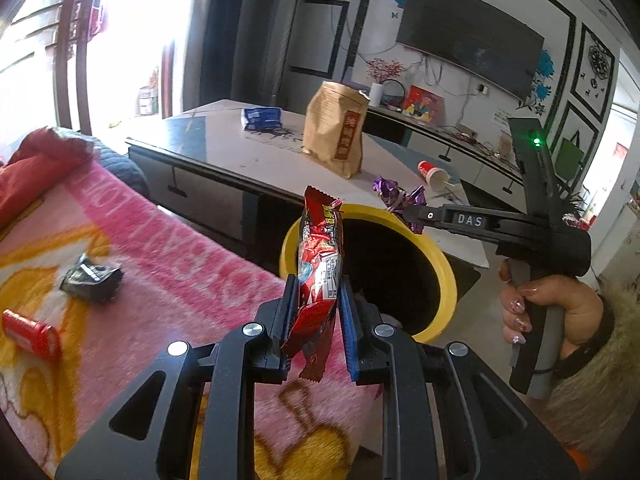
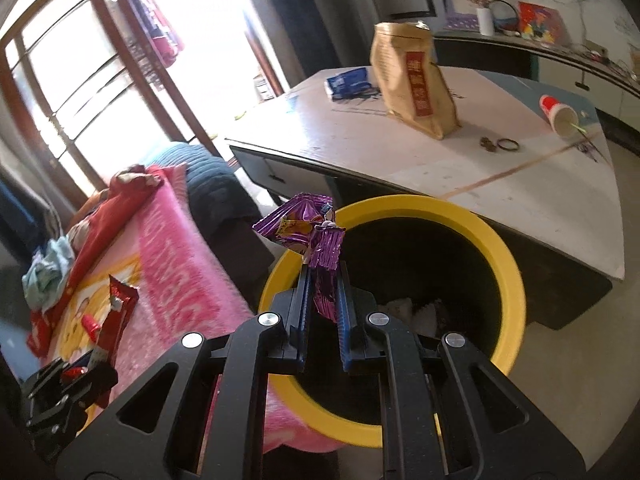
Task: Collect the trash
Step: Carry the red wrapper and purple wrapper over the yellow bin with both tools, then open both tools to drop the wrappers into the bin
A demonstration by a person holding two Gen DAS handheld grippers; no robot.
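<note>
- Red wrapper [image 1: 320,264]: a long, glossy snack packet with white print, standing upright between the jaws of the left gripper [image 1: 318,300], which are clenched on its lower half; its top rises in front of the bin's rim.
- Purple wrapper [image 2: 316,240]: crinkled metallic foil with a yellow patch, grasped by the closed jaws of the right gripper [image 2: 323,300]; it hangs over the bin's 10 o'clock rim.
- Yellow bin [image 2: 500,248]: round, dark inside, standing on the floor between the pink blanket [image 1: 192,264] and the desk [image 2: 500,184]; pale crumpled scraps lie at its bottom.
- Blanket, at 9 o'clock of the bin: a dark crumpled wrapper [image 1: 92,278] and a small red box [image 1: 30,334] lie on it.
- Desk, at 12 o'clock of the bin: an upright brown paper bag [image 2: 412,80], a blue packet [image 2: 348,82] and a tipped red-and-white cup [image 2: 558,116].
</note>
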